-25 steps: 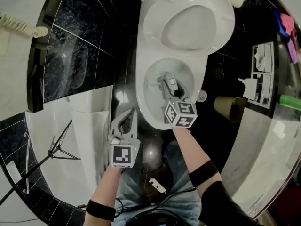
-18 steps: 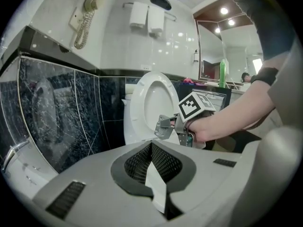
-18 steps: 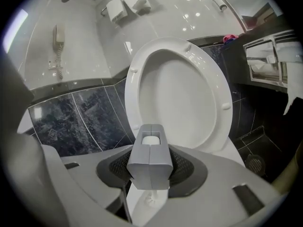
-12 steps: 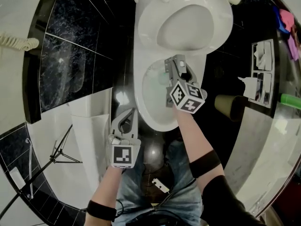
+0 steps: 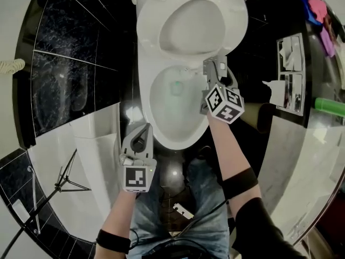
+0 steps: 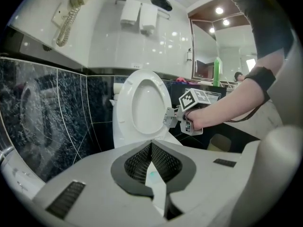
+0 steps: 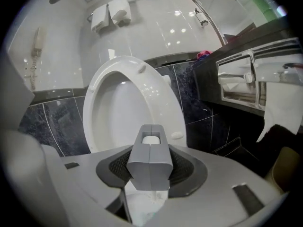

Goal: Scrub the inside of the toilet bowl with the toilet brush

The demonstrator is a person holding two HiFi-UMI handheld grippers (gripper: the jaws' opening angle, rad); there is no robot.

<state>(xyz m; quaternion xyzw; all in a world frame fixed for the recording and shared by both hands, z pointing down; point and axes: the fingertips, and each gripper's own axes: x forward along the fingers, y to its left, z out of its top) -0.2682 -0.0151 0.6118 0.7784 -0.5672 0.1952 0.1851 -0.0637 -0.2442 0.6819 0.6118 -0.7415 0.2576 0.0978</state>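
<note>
A: Item 1, toilet bowl [image 5: 143,85], loc?
B: Ctr of head view. Seat & lid [image 5: 188,26] raised at 12 o'clock.
A: Item 2, toilet brush [image 5: 175,87]?
B: Teal head inside bowl, toward its 12 o'clock wall.
A: Item 3, R gripper [image 5: 215,66]?
B: Over bowl rim, approx 2–3 o'clock. Jaws clamped on brush handle, white end showing betw. them.
A: Item 4, L gripper [image 5: 144,127]?
B: Outside bowl at 7 o'clock, just beside rim; contact can't tell. Jaws drawn together at tips, nothing betw.
A: Misc?
B: Green bottle [image 5: 329,106] on counter, 3 o'clock.
</note>
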